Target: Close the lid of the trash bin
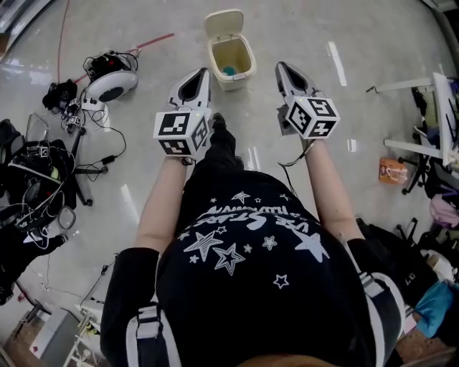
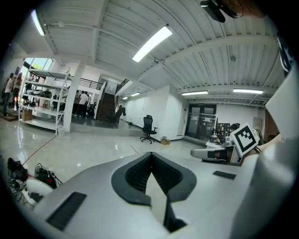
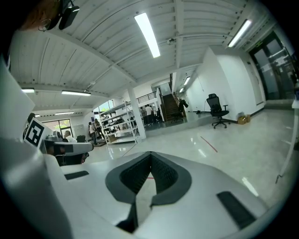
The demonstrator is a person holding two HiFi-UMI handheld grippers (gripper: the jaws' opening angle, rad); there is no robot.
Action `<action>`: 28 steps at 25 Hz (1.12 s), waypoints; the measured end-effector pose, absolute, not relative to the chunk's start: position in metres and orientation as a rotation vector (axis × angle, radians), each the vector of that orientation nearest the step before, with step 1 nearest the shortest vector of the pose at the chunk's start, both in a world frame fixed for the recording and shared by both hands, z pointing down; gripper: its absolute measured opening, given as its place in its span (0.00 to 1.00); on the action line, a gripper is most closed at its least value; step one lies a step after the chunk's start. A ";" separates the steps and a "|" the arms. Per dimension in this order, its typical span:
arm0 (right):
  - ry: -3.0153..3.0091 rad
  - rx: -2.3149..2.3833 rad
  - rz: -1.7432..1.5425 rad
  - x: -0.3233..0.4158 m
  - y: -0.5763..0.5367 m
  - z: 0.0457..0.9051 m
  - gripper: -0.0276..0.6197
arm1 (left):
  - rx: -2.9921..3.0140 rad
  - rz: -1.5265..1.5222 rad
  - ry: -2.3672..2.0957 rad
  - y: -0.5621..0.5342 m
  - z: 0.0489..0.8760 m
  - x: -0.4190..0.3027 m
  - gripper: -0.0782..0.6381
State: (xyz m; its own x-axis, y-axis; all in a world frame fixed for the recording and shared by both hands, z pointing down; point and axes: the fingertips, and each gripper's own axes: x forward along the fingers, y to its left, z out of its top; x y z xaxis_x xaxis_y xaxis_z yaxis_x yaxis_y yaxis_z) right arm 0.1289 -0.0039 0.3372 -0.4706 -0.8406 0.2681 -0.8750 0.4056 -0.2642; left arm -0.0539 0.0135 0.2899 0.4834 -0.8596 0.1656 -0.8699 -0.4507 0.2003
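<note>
A small cream trash bin (image 1: 241, 74) stands on the shiny floor ahead of me. Its lid (image 1: 223, 22) is tipped up at the far side, and something blue-green (image 1: 228, 71) lies inside. My left gripper (image 1: 201, 73) hangs just left of the bin, its jaws closed to a point with nothing held. My right gripper (image 1: 281, 67) hangs just right of the bin, also shut and empty. Neither touches the bin. Both gripper views look level across the hall, past the left gripper (image 2: 151, 154) and the right gripper (image 3: 150, 154), and the bin is out of sight there.
A round white device (image 1: 111, 84) with cables lies to the left, with dark gear and a stand (image 1: 43, 179) nearer. White frames (image 1: 430, 115) and an orange packet (image 1: 392, 170) are at the right. An office chair (image 2: 148, 128) and shelves (image 2: 44, 100) stand far off.
</note>
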 end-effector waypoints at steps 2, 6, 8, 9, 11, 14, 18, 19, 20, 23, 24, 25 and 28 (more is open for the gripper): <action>-2.536 1.565 0.565 0.133 -0.024 0.339 0.04 | 2.472 0.057 -1.469 -0.010 0.292 -0.053 0.12; -2.501 1.586 0.578 0.136 -0.069 0.343 0.04 | 2.461 0.075 -1.450 -0.057 0.299 -0.053 0.12; -2.490 1.595 0.597 0.135 -0.092 0.345 0.04 | 2.465 0.088 -1.439 -0.080 0.300 -0.054 0.12; -2.487 1.596 0.606 0.133 -0.102 0.346 0.04 | 2.467 0.094 -1.433 -0.091 0.301 -0.055 0.12; -2.481 1.595 0.614 0.128 -0.123 0.346 0.04 | 2.467 0.104 -1.421 -0.112 0.303 -0.056 0.12; -2.468 1.595 0.622 0.118 -0.150 0.350 0.04 | 2.458 0.114 -1.398 -0.140 0.310 -0.062 0.12; -2.453 1.584 0.625 0.104 -0.176 0.355 0.04 | 2.458 0.122 -1.356 -0.167 0.320 -0.066 0.12; -2.449 1.585 0.622 0.102 -0.182 0.356 0.04 | 2.460 0.123 -1.347 -0.173 0.322 -0.066 0.12; -2.443 1.590 0.620 0.101 -0.188 0.357 0.04 | 2.462 0.124 -1.340 -0.180 0.324 -0.066 0.12; -2.422 1.602 0.616 0.100 -0.204 0.360 0.04 | 2.462 0.122 -1.329 -0.196 0.327 -0.067 0.12; -2.420 1.597 0.617 0.100 -0.208 0.362 0.04 | 2.460 0.118 -1.329 -0.201 0.328 -0.067 0.12; -2.421 1.587 0.620 0.100 -0.213 0.363 0.04 | 2.456 0.113 -1.332 -0.205 0.328 -0.067 0.12; -2.443 1.544 0.647 0.101 -0.227 0.370 0.04 | 2.443 0.120 -1.365 -0.217 0.333 -0.065 0.12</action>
